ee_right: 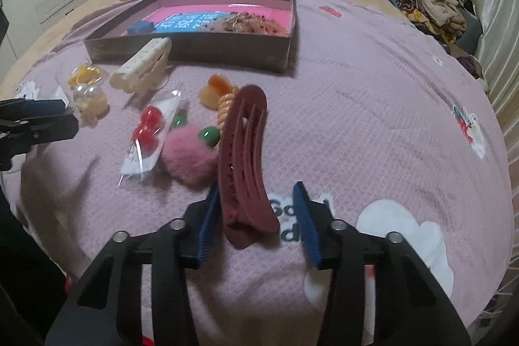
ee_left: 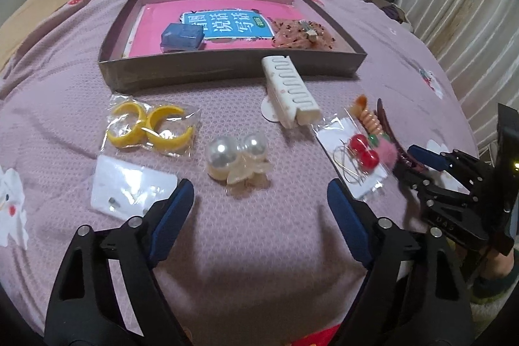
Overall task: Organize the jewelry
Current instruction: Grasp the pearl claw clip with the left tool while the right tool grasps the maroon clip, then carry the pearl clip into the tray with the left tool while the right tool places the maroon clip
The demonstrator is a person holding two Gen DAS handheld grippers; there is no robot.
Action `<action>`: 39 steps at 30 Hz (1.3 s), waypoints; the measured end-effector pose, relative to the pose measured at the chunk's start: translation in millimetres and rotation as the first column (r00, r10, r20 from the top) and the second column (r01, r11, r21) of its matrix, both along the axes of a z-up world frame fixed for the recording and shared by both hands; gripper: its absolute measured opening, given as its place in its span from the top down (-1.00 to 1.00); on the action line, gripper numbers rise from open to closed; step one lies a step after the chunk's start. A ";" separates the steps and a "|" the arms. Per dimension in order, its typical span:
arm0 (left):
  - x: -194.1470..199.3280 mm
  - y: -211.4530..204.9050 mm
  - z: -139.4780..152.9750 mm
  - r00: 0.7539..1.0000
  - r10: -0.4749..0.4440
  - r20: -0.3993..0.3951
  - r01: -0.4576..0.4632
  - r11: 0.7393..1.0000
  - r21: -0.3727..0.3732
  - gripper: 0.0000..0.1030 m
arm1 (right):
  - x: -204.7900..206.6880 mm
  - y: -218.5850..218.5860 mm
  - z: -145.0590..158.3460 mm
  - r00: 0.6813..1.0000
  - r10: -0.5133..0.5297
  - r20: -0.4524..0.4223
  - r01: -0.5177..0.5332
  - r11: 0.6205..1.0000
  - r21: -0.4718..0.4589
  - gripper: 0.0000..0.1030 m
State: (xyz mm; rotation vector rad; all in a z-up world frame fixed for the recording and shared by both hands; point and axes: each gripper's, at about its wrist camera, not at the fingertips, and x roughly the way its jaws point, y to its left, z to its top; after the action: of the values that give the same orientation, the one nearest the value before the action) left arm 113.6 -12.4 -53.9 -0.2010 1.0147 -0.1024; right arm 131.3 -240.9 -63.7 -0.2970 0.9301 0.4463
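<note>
A brown tray (ee_left: pixel 227 68) holds a pink book, a blue box (ee_left: pixel 182 36) and a speckled pink accessory (ee_left: pixel 301 33). On the bedspread lie yellow hoops (ee_left: pixel 150 127) in a bag, a pearl clip (ee_left: pixel 238 159), a white claw clip (ee_left: pixel 290 91), cherry earrings (ee_left: pixel 361 151) and a small card (ee_left: pixel 129 187). My left gripper (ee_left: pixel 259 206) is open, just short of the pearl clip. My right gripper (ee_right: pixel 258 216) is open around the near end of a maroon hair clip (ee_right: pixel 245 158). The left finger touches it. A pink pom-pom (ee_right: pixel 189 156) lies beside the clip.
The tray (ee_right: pixel 227 49) sits further up the bed. An orange spiral hair tie (ee_right: pixel 223 106) lies behind the maroon clip. Bedding and folded clothes (ee_right: pixel 431 5) are piled at the head and right side. A curtain runs along the right edge.
</note>
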 end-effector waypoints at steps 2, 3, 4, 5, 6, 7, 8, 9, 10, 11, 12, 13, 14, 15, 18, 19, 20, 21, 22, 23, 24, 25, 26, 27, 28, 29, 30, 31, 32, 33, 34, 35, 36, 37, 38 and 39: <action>4.4 -0.7 -3.4 1.000 0.003 -0.007 -0.003 1.000 0.009 -0.44 | 4.1 -2.8 0.2 1.000 -0.001 -0.002 0.001 1.000 0.016 0.49; 6.7 -1.5 -5.5 1.000 0.004 -0.008 -0.004 1.000 0.015 -0.38 | 6.5 -5.8 0.5 1.000 -0.005 -0.004 0.005 1.000 0.028 0.50; 8.5 -1.7 -6.5 1.000 0.005 -0.009 -0.004 1.000 0.019 -0.36 | 8.4 -8.8 0.8 1.000 -0.008 -0.010 0.008 0.999 0.046 0.52; 10.7 -2.4 -8.3 1.000 0.006 -0.012 -0.006 1.000 0.024 -0.31 | 9.1 -10.9 1.4 1.000 -0.009 -0.017 0.010 0.998 0.063 0.55; 12.6 -2.5 -9.5 1.000 0.009 -0.014 -0.008 1.000 0.027 -0.25 | 10.8 -13.6 1.5 1.000 -0.010 -0.026 0.013 0.996 0.083 0.57; 14.6 -2.8 -10.7 1.000 0.013 -0.015 -0.012 0.999 0.031 -0.25 | 13.1 -17.6 1.3 0.999 -0.018 -0.036 0.021 0.994 0.103 0.59; 16.2 -3.0 -11.2 1.000 0.015 -0.016 -0.015 0.999 0.036 -0.24 | 14.8 -19.7 1.1 0.999 -0.020 -0.043 0.025 0.993 0.115 0.59; 17.9 -3.5 -11.5 1.000 0.019 -0.016 -0.018 0.999 0.043 -0.22 | 17.6 -22.8 0.5 0.998 -0.021 -0.054 0.028 0.990 0.135 0.60; 19.2 -3.7 -11.4 1.000 0.022 -0.014 -0.021 0.999 0.047 -0.17 | 18.5 -23.5 0.5 0.998 -0.022 -0.058 0.030 0.989 0.145 0.60; 20.6 -3.6 -11.2 1.000 0.025 -0.012 -0.024 0.999 0.048 -0.12 | 20.0 -24.5 0.3 0.998 -0.023 -0.061 0.032 0.988 0.151 0.60; 21.7 -3.6 -11.2 1.000 0.026 -0.013 -0.026 0.998 0.049 -0.07 | 22.7 -25.7 -0.3 0.998 -0.024 -0.065 0.034 0.987 0.156 0.60; 23.3 -3.1 -11.3 0.999 0.030 -0.013 -0.030 0.998 0.050 -0.05 | 23.4 -25.4 -0.7 0.997 -0.025 -0.068 0.035 0.986 0.161 0.61; 24.5 -3.1 -11.2 0.999 0.034 -0.012 -0.033 0.998 0.053 0.02 | 25.9 -26.0 -1.8 0.997 -0.025 -0.075 0.037 0.985 0.168 0.61; 25.5 -3.0 -11.5 0.999 0.035 -0.013 -0.034 0.998 0.057 0.08 | 28.6 -25.8 -3.0 0.996 -0.027 -0.082 0.041 0.984 0.175 0.61; 28.1 -1.3 -13.9 0.999 0.042 -0.022 -0.040 0.997 0.059 0.20 | 32.4 -24.5 -6.5 0.996 -0.024 -0.087 0.040 0.982 0.185 0.63; 29.1 -1.0 -14.4 0.999 0.042 -0.023 -0.040 0.997 0.063 0.22 | 33.5 -24.1 -7.5 0.996 -0.021 -0.086 0.037 0.981 0.189 0.64; 30.2 -1.0 -14.8 0.999 0.041 -0.025 -0.039 0.997 0.067 0.27 | 33.7 -24.6 -8.1 0.996 -0.021 -0.088 0.038 0.980 0.197 0.65; 31.0 -1.0 -15.0 0.999 0.041 -0.025 -0.039 0.996 0.076 0.29 | 33.4 -26.6 -7.7 0.996 -0.024 -0.091 0.043 0.977 0.210 0.67; 31.7 -1.1 -15.0 0.999 0.040 -0.025 -0.038 0.996 0.079 0.29 | 32.9 -28.5 -6.8 0.995 -0.029 -0.092 0.049 0.974 0.221 0.67; 32.4 -1.1 -15.0 0.999 0.040 -0.025 -0.038 0.996 0.081 0.29 | 32.5 -30.3 -5.9 0.995 -0.034 -0.092 0.055 0.971 0.233 0.67; 33.5 -1.5 -14.9 0.999 0.039 -0.026 -0.037 0.996 0.086 0.29 | 31.4 -33.9 -3.6 0.995 -0.042 -0.090 0.064 0.967 0.247 0.67; 34.3 -2.2 -14.5 0.999 0.039 -0.026 -0.037 0.995 0.090 0.29 | 30.5 -36.0 -2.3 0.995 -0.050 -0.089 0.071 0.965 0.252 0.67; 35.0 -3.2 -14.0 0.999 0.038 -0.026 -0.035 0.995 0.095 0.29 | 30.3 -38.8 -0.3 0.994 -0.059 -0.089 0.080 0.963 0.258 0.67; 36.0 -4.2 -13.8 0.999 0.037 -0.026 -0.034 0.995 0.098 0.29 | 28.9 -42.9 2.4 0.994 -0.068 -0.088 0.089 0.959 0.268 0.67; 36.8 -4.6 -13.9 0.999 0.036 -0.026 -0.033 0.995 0.098 0.29 | 27.4 -45.6 4.2 0.994 -0.073 -0.086 0.094 0.957 0.275 0.68; 37.9 -5.4 -14.3 0.999 0.036 -0.027 -0.034 0.995 0.098 0.28 | 25.7 -48.4 6.6 0.993 -0.079 -0.083 0.100 0.954 0.283 0.68; 39.2 -5.8 -15.0 0.999 0.036 -0.028 -0.033 0.994 0.101 0.26 | 23.9 -51.1 8.9 0.993 -0.083 -0.082 0.104 0.951 0.292 0.68; 40.7 -5.8 -15.6 0.999 0.037 -0.026 -0.034 0.994 0.101 0.24 | 22.9 -53.3 9.7 0.993 -0.085 -0.082 0.106 0.949 0.295 0.68; 41.5 -5.9 -16.0 0.999 0.038 -0.025 -0.035 0.995 0.098 0.23 | 21.8 -54.6 10.7 0.993 -0.088 -0.083 0.108 0.948 0.298 0.68; 43.3 -5.3 -16.6 0.999 0.041 -0.024 -0.039 0.995 0.096 0.23 | 21.0 -55.3 11.3 0.993 -0.089 -0.084 0.110 0.948 0.300 0.68; 44.5 -4.9 -16.9 0.999 0.043 -0.023 -0.041 0.995 0.094 0.23 | 20.7 -55.5 11.6 0.992 -0.090 -0.084 0.111 0.948 0.300 0.68; 45.8 -5.0 -17.1 0.999 0.042 -0.021 -0.040 0.995 0.095 0.24 | 20.0 -55.7 12.4 0.992 -0.091 -0.083 0.112 0.947 0.300 0.68; 46.8 -5.5 -17.1 0.999 0.038 -0.015 -0.037 0.994 0.107 0.26 | 19.1 -55.8 13.9 0.993 -0.090 -0.082 0.110 0.947 0.301 0.68; 47.0 -6.1 -17.0 0.999 0.036 -0.013 -0.034 0.993 0.112 0.26 | 19.3 -55.1 15.5 0.993 -0.089 -0.079 0.109 0.947 0.302 0.68; 46.8 -6.4 -16.6 0.999 0.033 -0.012 -0.031 0.993 0.114 0.27 | 17.8 -55.1 17.4 0.993 -0.088 -0.075 0.107 0.947 0.304 0.69; 46.4 -6.6 -15.8 0.999 0.031 -0.012 -0.029 0.993 0.115 0.27 | 16.5 -54.2 20.1 0.994 -0.086 -0.071 0.103 0.946 0.306 0.69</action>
State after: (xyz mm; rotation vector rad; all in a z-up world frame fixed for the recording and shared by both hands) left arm 160.0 -19.0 -69.7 -0.1124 1.0274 -0.0153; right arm 147.9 -295.0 -43.6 0.0468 0.9097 0.5063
